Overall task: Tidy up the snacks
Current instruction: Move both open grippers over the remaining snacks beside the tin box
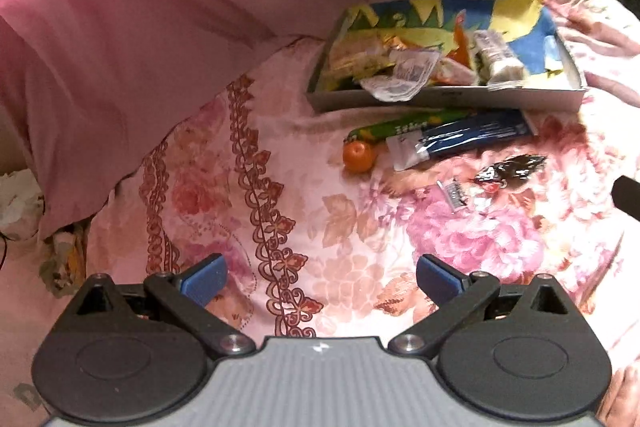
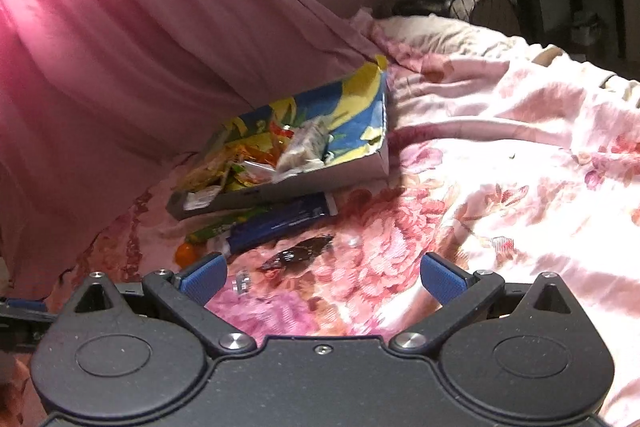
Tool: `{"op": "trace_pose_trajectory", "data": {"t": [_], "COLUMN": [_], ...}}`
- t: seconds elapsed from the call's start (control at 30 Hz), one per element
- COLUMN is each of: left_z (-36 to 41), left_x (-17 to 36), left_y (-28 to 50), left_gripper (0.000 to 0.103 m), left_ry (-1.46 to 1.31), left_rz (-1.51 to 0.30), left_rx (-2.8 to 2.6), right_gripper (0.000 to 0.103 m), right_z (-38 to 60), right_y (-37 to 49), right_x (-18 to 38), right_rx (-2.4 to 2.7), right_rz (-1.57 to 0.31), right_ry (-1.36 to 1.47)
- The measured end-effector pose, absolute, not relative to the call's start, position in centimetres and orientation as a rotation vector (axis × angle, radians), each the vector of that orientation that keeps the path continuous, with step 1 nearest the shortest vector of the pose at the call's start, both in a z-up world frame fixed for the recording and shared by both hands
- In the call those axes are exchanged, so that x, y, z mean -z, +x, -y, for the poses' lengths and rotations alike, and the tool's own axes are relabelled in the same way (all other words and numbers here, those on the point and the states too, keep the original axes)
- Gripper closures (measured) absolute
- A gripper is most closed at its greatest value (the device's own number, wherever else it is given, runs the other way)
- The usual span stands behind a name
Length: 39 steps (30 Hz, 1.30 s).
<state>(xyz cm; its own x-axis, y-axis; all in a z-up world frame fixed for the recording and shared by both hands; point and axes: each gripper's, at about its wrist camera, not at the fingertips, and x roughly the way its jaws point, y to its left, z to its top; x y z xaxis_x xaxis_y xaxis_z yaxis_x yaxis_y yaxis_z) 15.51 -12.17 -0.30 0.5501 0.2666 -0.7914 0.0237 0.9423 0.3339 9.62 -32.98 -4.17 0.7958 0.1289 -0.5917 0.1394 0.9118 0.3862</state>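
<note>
Your snack box (image 1: 448, 98) sits on the floral bedspread (image 1: 280, 155) against the pink curtain (image 1: 140, 27), already holding a heap of wrapped packets (image 1: 404, 69). Several snacks lie just outside its near wall: a small orange (image 1: 359, 156), a green stick pack (image 1: 404, 126), a blue packet (image 1: 464, 137), a dark wrapper (image 1: 508, 169) and a small clear-wrapped piece (image 1: 454, 191). By the look of it you are past halfway. Your left tool (image 1: 320, 277) and right tool (image 2: 322, 277) both hover above the bedspread, fingers spread wide, holding nothing.

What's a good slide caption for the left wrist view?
Open left claw above the floral bedspread, facing a snack-filled box, an orange and loose packets.
</note>
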Motion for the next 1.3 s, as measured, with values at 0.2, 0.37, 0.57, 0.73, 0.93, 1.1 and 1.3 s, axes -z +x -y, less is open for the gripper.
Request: {"op": "trace_pose_trajectory", "data": {"t": [0.2, 0.37, 0.57, 0.73, 0.93, 1.1, 1.3], "left_z": [13.3, 14.8, 18.0, 21.0, 21.6, 20.3, 18.9], "left_x": [0.6, 0.9, 0.3, 0.9, 1.9, 2.5, 2.7], "left_y": [17.3, 18.8, 20.2, 20.8, 21.4, 21.8, 22.6], "left_gripper": [0.000, 0.000, 0.000, 0.000, 0.000, 0.000, 0.000], "left_ry": [0.321, 0.341, 0.412, 0.569, 0.628, 0.581, 0.550], "left_rz": [-1.003, -1.019, -0.999, -0.951, -0.952, -0.985, -0.978], "left_rx": [-0.191, -0.229, -0.243, -0.230, -0.245, -0.270, -0.271], "right_gripper": [0.001, 0.001, 0.001, 0.001, 0.001, 0.001, 0.001], "right_z": [34.1, 34.3, 34.9, 35.5, 36.4, 35.9, 33.8], "right_y": [12.5, 14.0, 14.8, 15.4, 16.3, 17.1, 17.7], "right_x": [5.6, 6.6, 6.7, 7.8, 8.7, 8.8, 9.1], "right_rx": [-0.011, -0.057, -0.100, -0.110, -0.088, -0.116, -0.197], "right_rz": [-0.710, -0.747, -0.733, -0.740, -0.742, -0.723, -0.705], "right_ry": [0.384, 0.360, 0.330, 0.326, 0.323, 0.307, 0.166]}}
